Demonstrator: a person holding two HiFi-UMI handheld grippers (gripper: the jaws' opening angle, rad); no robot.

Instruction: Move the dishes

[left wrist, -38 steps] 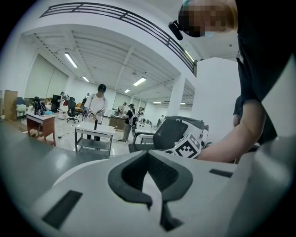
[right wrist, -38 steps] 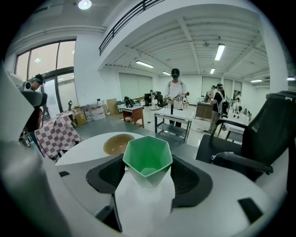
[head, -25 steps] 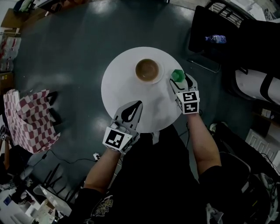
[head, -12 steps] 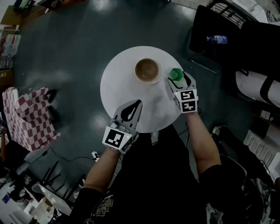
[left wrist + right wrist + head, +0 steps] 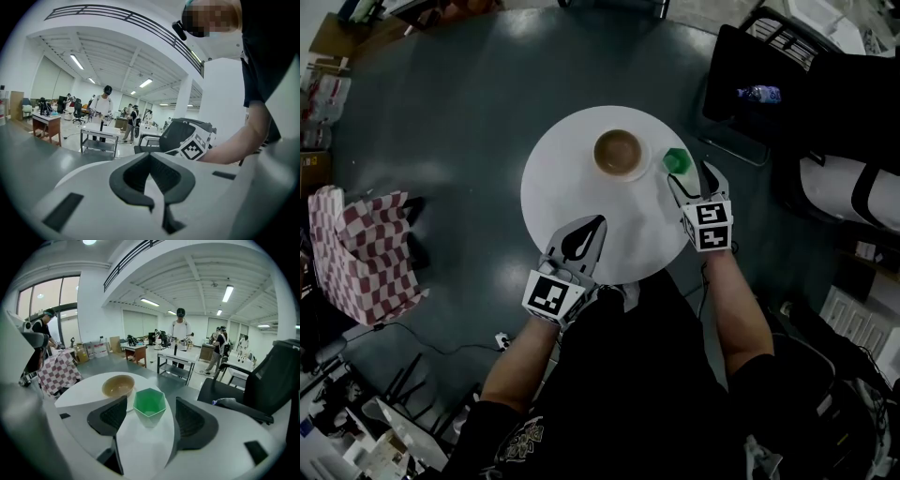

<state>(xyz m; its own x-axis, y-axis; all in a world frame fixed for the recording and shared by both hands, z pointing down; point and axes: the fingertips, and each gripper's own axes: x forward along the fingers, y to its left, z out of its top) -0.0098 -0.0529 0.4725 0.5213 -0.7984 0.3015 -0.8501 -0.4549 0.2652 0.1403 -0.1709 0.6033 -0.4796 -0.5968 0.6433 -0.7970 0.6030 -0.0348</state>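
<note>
A brown bowl [image 5: 618, 153] stands on a white saucer on the far half of the round white table [image 5: 572, 187]. A green faceted cup [image 5: 676, 161] stands upright at the table's right edge. My right gripper [image 5: 691, 178] is open just behind it. In the right gripper view the cup [image 5: 149, 406] sits between the two dark pads [image 5: 110, 420] without touching either, with the bowl [image 5: 118, 385] beyond it to the left. My left gripper [image 5: 597, 223] rests over the table's near edge, shut on nothing; its tips [image 5: 150, 154] meet.
A black office chair [image 5: 759, 66] with a water bottle [image 5: 759, 94] on it stands right of the table. A red-and-white checked cloth [image 5: 361, 248] lies on the dark floor at the left. People and work tables stand far off in both gripper views.
My right gripper has shifted slightly back and to the right of the green cup. The cup, the bowl and my left gripper have stayed in place.
</note>
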